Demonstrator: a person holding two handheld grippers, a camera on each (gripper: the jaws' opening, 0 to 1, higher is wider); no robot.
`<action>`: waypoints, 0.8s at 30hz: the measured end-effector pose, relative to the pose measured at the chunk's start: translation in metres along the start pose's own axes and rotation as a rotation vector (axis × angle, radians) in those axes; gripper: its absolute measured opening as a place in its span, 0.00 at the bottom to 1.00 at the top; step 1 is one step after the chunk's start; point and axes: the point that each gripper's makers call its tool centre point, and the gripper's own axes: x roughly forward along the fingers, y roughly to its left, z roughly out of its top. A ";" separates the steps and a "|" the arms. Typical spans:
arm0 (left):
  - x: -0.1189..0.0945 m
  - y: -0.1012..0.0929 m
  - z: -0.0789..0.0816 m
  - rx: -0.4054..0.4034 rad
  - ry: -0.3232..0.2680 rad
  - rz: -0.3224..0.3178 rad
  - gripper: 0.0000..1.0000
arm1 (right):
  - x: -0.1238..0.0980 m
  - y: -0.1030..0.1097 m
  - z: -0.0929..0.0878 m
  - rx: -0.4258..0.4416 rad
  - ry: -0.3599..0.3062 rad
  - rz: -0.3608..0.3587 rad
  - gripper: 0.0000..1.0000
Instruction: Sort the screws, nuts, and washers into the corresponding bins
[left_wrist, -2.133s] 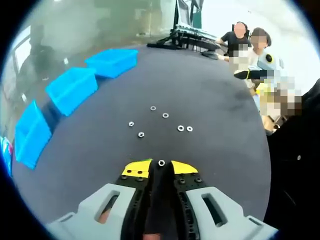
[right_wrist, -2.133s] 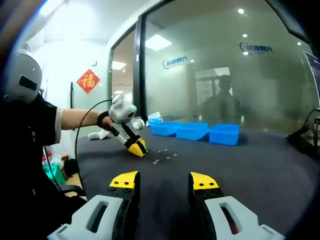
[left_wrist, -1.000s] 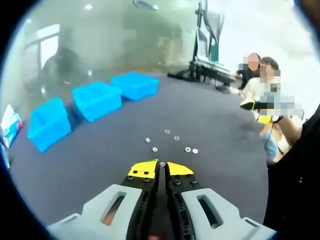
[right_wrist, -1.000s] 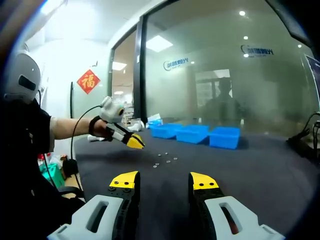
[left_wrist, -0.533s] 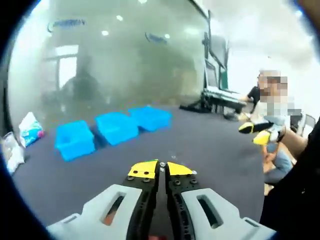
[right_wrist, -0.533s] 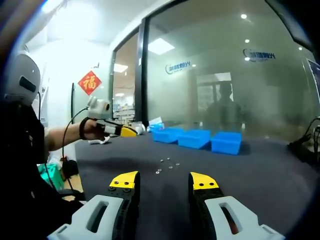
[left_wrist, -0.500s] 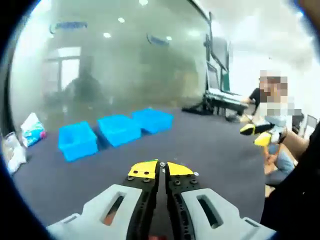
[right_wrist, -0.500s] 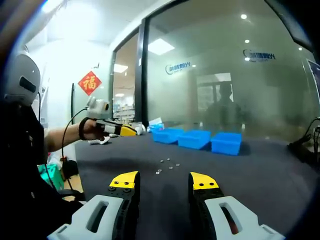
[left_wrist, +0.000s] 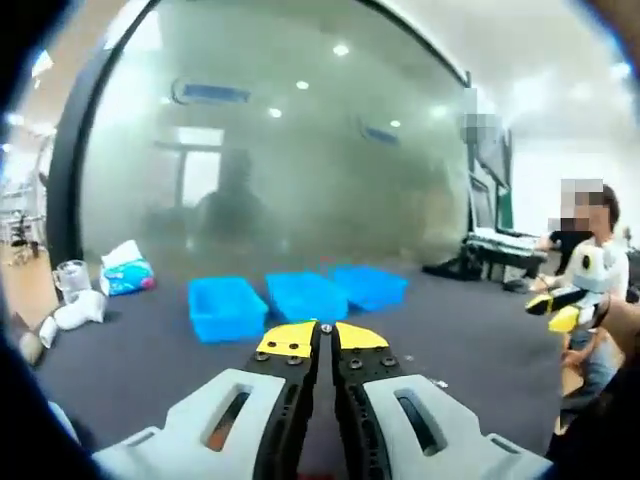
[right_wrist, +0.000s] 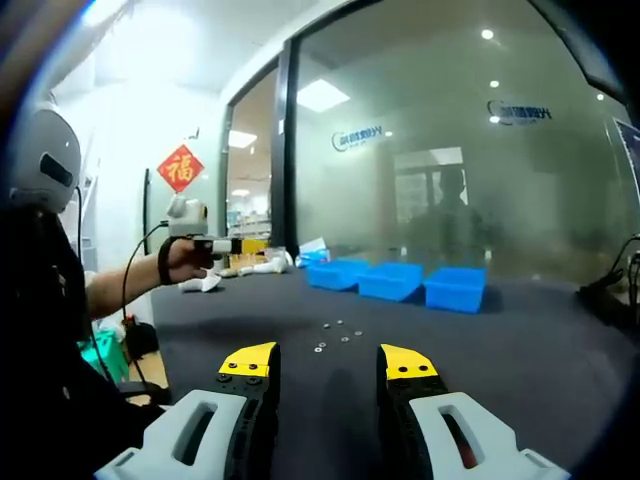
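Observation:
My left gripper is shut, with a small silver nut pinched at its yellow tips. It is held level above the dark table, pointing toward three blue bins. In the right gripper view, the left gripper hangs in a person's hand at the left, high above the table. Several loose nuts and washers lie on the table ahead of my right gripper, which stands open with nothing in it. The bins line up behind them.
The dark table stretches wide to the right. A glass wall stands behind the bins. Bags and cloths lie at the far left. A person's arm reaches in from the left. The right gripper shows at the right edge.
The left gripper has lifted off the table with the nut and tilted up to level, moving left and away from the loose parts. The right gripper has stayed put.

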 end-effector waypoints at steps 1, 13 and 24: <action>0.004 0.007 0.002 0.002 -0.007 0.016 0.03 | -0.001 0.000 0.000 0.002 -0.003 -0.001 0.35; 0.091 0.081 0.022 -0.024 0.014 0.178 0.03 | -0.004 -0.008 -0.003 0.018 -0.005 -0.014 0.35; 0.164 0.107 -0.008 -0.030 0.195 0.193 0.03 | -0.008 -0.016 -0.009 0.031 0.002 -0.026 0.35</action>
